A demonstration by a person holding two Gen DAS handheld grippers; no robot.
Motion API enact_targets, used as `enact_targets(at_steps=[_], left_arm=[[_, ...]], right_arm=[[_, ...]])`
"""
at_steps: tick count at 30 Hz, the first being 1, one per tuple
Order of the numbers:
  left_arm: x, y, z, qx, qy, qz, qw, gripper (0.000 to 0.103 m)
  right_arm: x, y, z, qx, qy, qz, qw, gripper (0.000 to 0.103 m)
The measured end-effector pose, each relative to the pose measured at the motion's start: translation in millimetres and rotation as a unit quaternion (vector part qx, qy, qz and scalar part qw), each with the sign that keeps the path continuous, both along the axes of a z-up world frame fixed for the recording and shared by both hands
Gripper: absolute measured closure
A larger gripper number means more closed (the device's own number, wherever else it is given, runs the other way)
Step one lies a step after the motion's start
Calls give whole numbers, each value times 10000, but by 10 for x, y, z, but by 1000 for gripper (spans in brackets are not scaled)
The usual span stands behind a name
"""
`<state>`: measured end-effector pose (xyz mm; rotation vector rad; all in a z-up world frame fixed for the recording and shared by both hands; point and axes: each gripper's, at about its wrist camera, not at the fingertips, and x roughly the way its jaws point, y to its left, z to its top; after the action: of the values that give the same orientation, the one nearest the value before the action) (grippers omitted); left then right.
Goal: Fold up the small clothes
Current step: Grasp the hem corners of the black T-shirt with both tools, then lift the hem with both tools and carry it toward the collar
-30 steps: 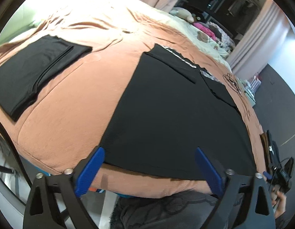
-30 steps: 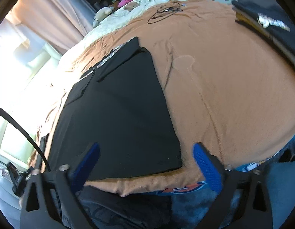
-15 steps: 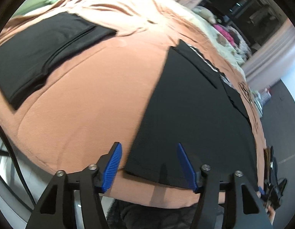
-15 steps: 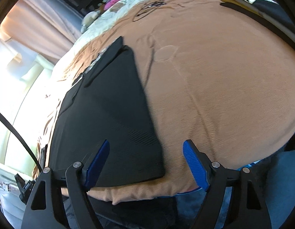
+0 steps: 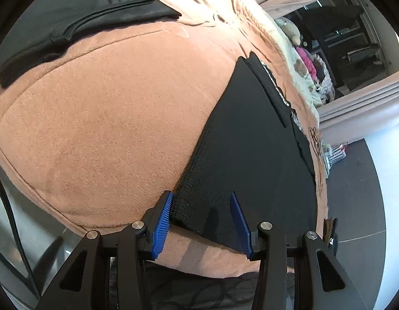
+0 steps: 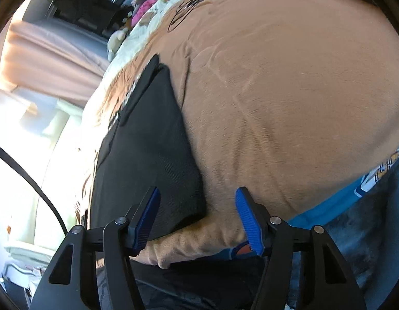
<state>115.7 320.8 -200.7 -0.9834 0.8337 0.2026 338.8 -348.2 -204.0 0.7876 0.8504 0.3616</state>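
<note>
Both tongs drop onto the near corners of the black garment [image 5: 251, 139] on the bed [image 5: 109, 118], closing as they come: left tongs [image 5: 202, 217] and right tongs [image 6: 197, 217] straddle the hem, seemingly not clamped yet. 1 folded piece [image 5: 70, 20] lies aside; this fold hasn't started.

Both grippers point downward; the left gripper [image 5: 202, 219] and right gripper [image 6: 198, 219] have just been closing, jaws still apart.

wrist views, close, sharing black garment [image 5: 251, 142]
</note>
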Motion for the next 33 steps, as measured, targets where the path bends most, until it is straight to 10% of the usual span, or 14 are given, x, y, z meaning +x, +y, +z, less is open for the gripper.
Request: enact_targets(at_steps=[5, 17, 22, 33], left_arm=[[13, 30, -66, -2, 92, 282, 9996, 81], [68, 25, -111, -44, 96, 486, 9988, 94], [25, 35, -43, -119, -15, 624, 9980, 97], [-221, -90, 502, 23, -699, 786, 9945, 98]], right_arm=[[-2, 12, -92, 220, -6, -56, 9997, 44], [177, 232, -331, 905, 33, -32, 9959, 44], [273, 269, -343, 882, 161, -27, 9960, 101], [-35, 233, 233, 704, -704, -49, 9950, 103]])
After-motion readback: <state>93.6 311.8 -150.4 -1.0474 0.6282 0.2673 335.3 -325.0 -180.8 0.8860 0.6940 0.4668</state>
